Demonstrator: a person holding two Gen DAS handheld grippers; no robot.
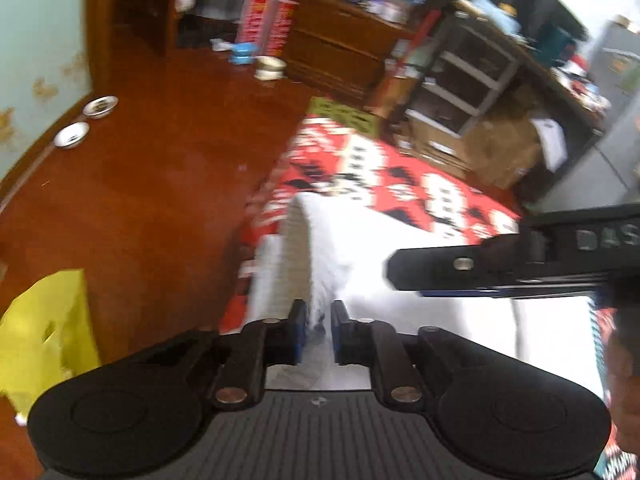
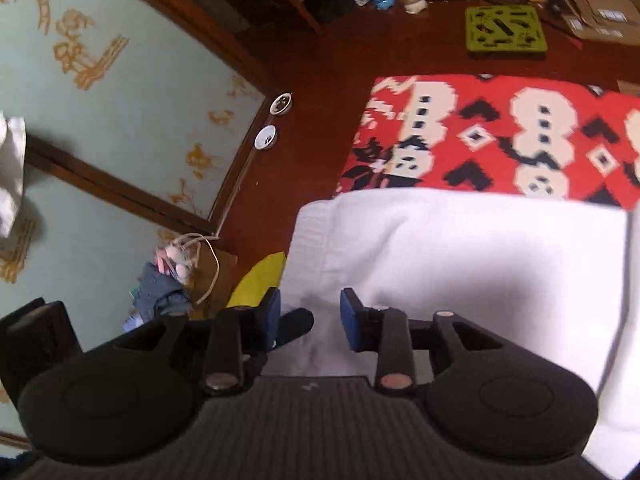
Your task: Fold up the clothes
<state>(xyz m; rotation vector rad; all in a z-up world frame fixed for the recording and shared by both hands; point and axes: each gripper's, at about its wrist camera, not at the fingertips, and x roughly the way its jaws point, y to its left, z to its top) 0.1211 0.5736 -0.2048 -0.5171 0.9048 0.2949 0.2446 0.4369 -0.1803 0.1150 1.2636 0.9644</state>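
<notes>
Nearby, two bowls [image 2: 273, 120] on floor, contents unclear; left gripper [image 1: 319, 330] jaws pinching white cloth [image 1: 400, 236]; right gripper [image 2: 310, 320] jaws released.

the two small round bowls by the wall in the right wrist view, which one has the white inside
The nearer small round bowl, with dark specks on its white inside. The farther small round bowl up along the skirting looks dark inside.

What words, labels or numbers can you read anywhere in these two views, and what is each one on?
"DAS", raised letters cut off by the picture's edge, on the black body of the right hand-held gripper.
Red and white cartons by the wooden cabinet: printing too blurred to read.
Cardboard boxes: labels too small to read.
Red patterned rug: shapes only, no text.
</notes>
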